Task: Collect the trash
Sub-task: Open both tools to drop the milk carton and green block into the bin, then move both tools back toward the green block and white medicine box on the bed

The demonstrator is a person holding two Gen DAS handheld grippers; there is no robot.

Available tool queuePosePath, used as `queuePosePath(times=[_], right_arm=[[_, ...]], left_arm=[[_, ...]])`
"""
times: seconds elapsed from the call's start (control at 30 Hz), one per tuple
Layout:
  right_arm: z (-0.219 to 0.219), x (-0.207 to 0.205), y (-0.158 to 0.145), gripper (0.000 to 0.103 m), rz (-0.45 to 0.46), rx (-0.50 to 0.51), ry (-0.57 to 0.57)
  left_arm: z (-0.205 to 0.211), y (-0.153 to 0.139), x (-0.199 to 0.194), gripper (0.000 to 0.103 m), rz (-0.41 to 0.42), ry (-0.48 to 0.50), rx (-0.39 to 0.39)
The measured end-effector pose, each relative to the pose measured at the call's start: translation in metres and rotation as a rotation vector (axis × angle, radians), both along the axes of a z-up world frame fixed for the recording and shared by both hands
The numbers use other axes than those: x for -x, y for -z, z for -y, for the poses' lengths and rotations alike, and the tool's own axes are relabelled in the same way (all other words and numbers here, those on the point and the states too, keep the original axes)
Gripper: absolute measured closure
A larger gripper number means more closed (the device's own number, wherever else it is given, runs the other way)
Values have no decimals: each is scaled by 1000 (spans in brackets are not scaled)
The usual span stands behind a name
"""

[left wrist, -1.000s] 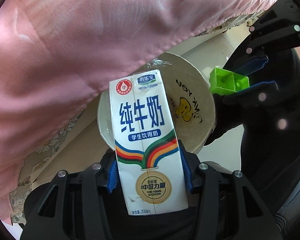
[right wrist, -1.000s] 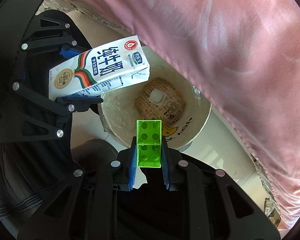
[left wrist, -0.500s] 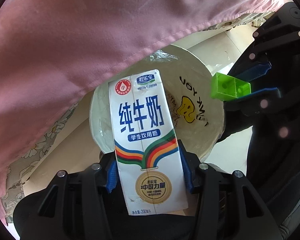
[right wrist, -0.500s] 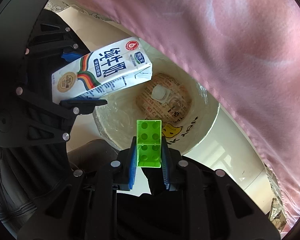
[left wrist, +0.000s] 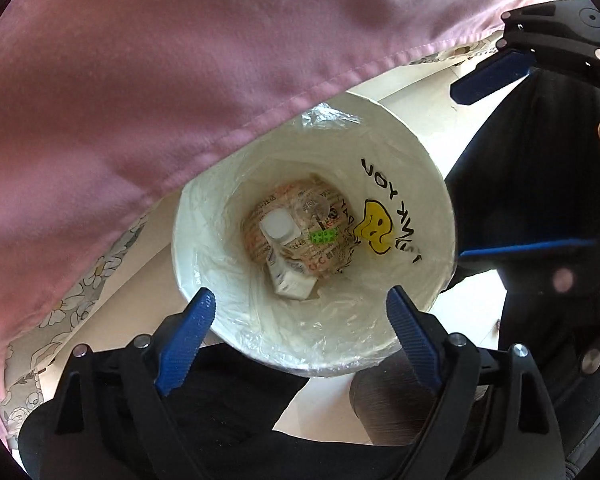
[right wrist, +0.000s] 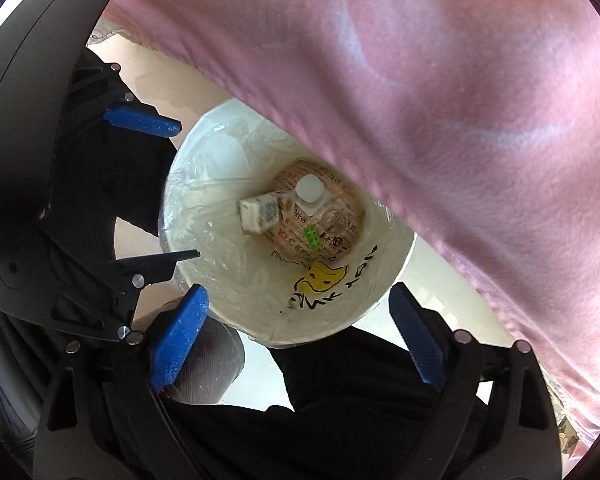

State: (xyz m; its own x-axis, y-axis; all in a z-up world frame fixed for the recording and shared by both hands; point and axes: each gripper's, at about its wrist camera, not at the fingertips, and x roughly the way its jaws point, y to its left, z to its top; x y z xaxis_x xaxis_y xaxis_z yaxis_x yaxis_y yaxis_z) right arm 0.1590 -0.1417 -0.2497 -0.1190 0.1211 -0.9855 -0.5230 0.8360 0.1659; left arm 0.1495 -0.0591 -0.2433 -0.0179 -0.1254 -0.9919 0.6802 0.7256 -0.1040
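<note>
Both hand-held grippers, left point(left wrist: 300, 334) and right point(right wrist: 300, 332), are opening, empty; milk carton point(left wrist: 288, 276) and green brick point(left wrist: 322, 237) now lie in the bin point(left wrist: 428, 168).

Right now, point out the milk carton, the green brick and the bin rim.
milk carton point(left wrist: 290, 280): left wrist view, its upturned white side.
green brick point(left wrist: 322, 237): left wrist view, its studded face.
bin rim point(left wrist: 446, 196): left wrist view, right-hand white edge.
</note>
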Motion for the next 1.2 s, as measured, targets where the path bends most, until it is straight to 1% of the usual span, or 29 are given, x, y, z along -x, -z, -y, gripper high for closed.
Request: queuePosePath(times=[0.2,0.4,0.53,0.67,1.0,1.2], right_arm=[[-2,2,4,11,10,4,-6],[0,6,-3,11,37,8,-2],[4,6,-20,11,62,-5,4],[9,5,-39,11,99,-10,12],[19,4,-92,11,210,-9,23],[33,-2,-120,11,273,-24,71]], left_arm=[[-2,4,1,14,12,-1,-5],[1,-1,2,14,26,1,-2],[0,-9,3,14,46,-5,5],[-1,-23,3,14,78,-15,17],[-2,-65,-3,14,181,-37,21],[-3,-96,-11,14,243,-57,33]])
